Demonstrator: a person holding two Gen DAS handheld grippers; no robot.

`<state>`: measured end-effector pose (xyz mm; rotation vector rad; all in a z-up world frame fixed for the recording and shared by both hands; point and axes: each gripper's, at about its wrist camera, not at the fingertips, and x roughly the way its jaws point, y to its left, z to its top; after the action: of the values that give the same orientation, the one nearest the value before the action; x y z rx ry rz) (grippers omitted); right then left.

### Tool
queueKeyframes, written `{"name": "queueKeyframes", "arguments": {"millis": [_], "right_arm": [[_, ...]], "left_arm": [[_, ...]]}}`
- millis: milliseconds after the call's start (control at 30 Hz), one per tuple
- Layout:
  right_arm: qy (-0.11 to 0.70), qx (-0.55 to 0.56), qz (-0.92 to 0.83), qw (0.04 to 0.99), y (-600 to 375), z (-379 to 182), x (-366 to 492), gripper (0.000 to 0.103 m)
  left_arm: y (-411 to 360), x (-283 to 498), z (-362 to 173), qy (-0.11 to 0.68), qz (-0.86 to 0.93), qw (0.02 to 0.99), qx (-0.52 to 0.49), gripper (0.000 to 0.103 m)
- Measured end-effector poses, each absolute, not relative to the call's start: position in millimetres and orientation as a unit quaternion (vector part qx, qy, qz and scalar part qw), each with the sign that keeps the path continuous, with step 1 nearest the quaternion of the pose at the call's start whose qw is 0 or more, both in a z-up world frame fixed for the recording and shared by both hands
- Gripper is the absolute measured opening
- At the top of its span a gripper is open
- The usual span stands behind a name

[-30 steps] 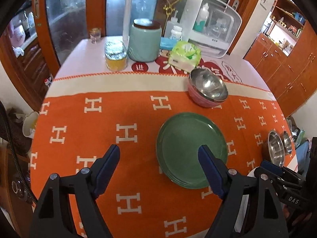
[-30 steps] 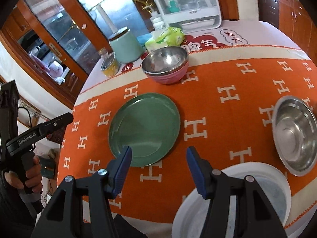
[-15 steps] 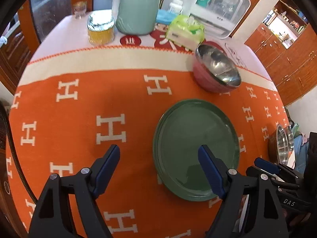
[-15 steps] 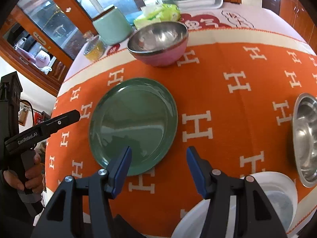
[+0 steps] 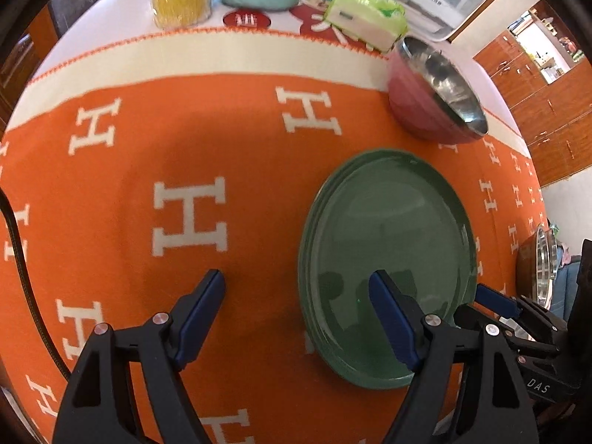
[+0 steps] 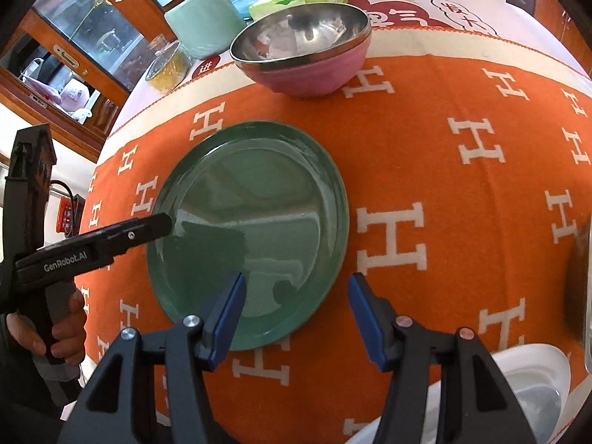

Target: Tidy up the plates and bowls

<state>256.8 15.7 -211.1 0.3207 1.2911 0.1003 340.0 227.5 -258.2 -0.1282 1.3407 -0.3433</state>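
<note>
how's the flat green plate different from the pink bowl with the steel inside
The flat green plate is shallow and wide, with a low rim; the pink bowl with the shiny steel lining is deep with tall curved walls. The plate is green all over, while the bowl is pink outside and mirror-like metal inside. The plate lies nearer both grippers, the bowl farther back by the cloth's white border. Both are round, empty, and sit upright on the orange cloth.

One green plate [image 6: 251, 222]; one pink steel-lined bowl [image 6: 307, 48]; one bare steel bowl [image 5: 544, 266]; one white basin [image 6: 532, 388]; two grippers: left gripper [image 5: 296, 318]; right gripper [image 6: 296, 314].
</note>
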Motion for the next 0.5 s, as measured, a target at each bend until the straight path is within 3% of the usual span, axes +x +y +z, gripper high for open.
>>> {"name": "queueKeyframes", "arguments": {"millis": [67, 267, 500], "right_arm": [[0.600, 0.152, 0.045, 0.784, 13.6, -213.9, 257.2, 0.056], [0.603, 0.159, 0.040, 0.780, 12.1, -219.6, 259.8, 0.041], [0.601, 0.158, 0.033, 0.782, 10.5, -220.4, 261.3, 0.028]], "left_arm": [[224.8, 339.5, -258.8, 0.616, -0.166, 0.768, -0.057, 0.077], [215.2, 341.4, -260.1, 0.612, -0.176, 0.769, -0.054, 0.073], [208.0, 341.7, -259.3, 0.606, -0.180, 0.773, -0.050, 0.050]]}}
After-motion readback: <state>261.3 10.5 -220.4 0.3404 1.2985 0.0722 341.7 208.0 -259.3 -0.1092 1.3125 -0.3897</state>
